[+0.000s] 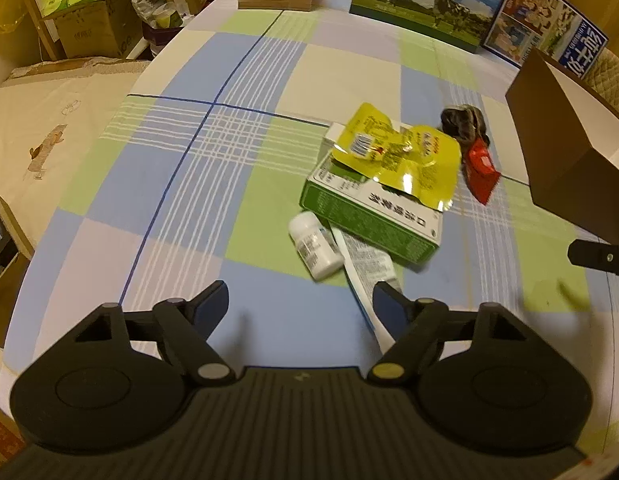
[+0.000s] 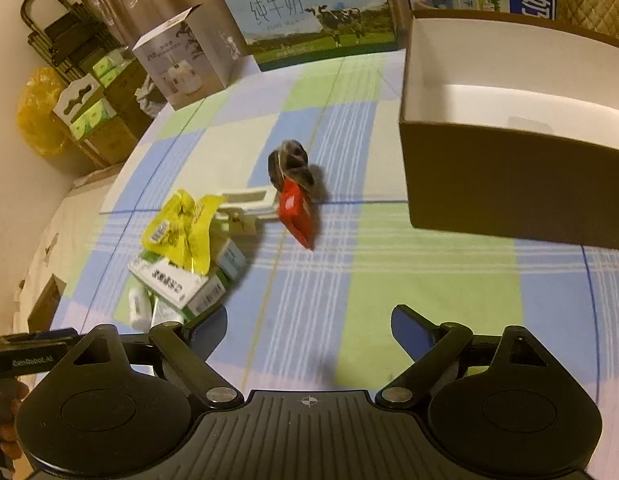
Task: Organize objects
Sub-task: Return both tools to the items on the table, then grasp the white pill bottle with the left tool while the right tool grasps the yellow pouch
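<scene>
yellow pouch atop green box | brown box open

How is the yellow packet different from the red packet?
The yellow packet is bigger and rests on top of the green box; the red packet is smaller and sits beside the box, against a dark bundle. The yellow packet looks crumpled and shiny; the red packet is narrower. Both are on the checked tablecloth.

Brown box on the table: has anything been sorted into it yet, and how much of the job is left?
Nothing looks done: the brown box shows only its bare white inside. Both the left gripper and right gripper are open and hold nothing. Still lying on the checked tablecloth: yellow pouch, green carton, white bottle, tube, red packet and a dark bundle.
</scene>
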Motion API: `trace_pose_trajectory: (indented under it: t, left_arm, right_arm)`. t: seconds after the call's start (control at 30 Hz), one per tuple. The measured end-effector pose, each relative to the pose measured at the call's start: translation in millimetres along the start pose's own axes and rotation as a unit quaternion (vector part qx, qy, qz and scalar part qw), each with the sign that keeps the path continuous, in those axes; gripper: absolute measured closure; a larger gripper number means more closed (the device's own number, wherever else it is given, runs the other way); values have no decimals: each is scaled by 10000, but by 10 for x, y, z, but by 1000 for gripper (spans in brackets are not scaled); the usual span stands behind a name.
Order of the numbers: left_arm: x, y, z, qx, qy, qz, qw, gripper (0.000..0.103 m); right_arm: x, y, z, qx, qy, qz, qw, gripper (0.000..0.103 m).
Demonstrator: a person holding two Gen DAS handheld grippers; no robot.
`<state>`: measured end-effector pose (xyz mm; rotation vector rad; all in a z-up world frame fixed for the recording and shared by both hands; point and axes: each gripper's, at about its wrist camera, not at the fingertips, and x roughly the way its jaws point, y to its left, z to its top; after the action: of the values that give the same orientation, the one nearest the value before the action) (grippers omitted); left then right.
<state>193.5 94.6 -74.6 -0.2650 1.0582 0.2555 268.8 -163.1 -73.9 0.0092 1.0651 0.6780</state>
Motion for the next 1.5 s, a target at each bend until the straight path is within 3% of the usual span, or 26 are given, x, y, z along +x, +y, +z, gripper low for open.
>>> trace_pose_trajectory:
  t: [0.3, 0.57, 0.7, 0.8, 1.03, 1.3, 1.5]
  left_arm:
    - [304, -6, 196, 93, 103, -91, 9999, 37]
    - [592, -23, 341, 157, 273, -164, 9994, 63]
    - [681, 5, 348, 122, 354, -227, 9990, 66]
    - [714, 29, 346, 98, 343, -251, 9990, 81]
    - [681, 144, 331, 118, 195, -184, 9996, 81]
    - [525, 568, 287, -275, 110, 186, 9994, 81]
    - [388, 930, 285, -678, 5, 492, 9965, 81]
  right_arm:
    - [167, -53, 209, 249, -107, -273, 9993, 20]
    - [221, -122, 253, 357, -62, -346, 9987, 20]
    - [264, -117, 292, 326, -32, -322, 9989, 20]
    - [310, -81, 330, 254, -7, -248, 9994, 20]
    - [455, 91, 421, -105, 19, 128, 9999, 20]
    - [790, 415, 542, -478, 68, 924, 9946, 21]
    - [1131, 638, 612, -718, 230, 1108, 9910, 38]
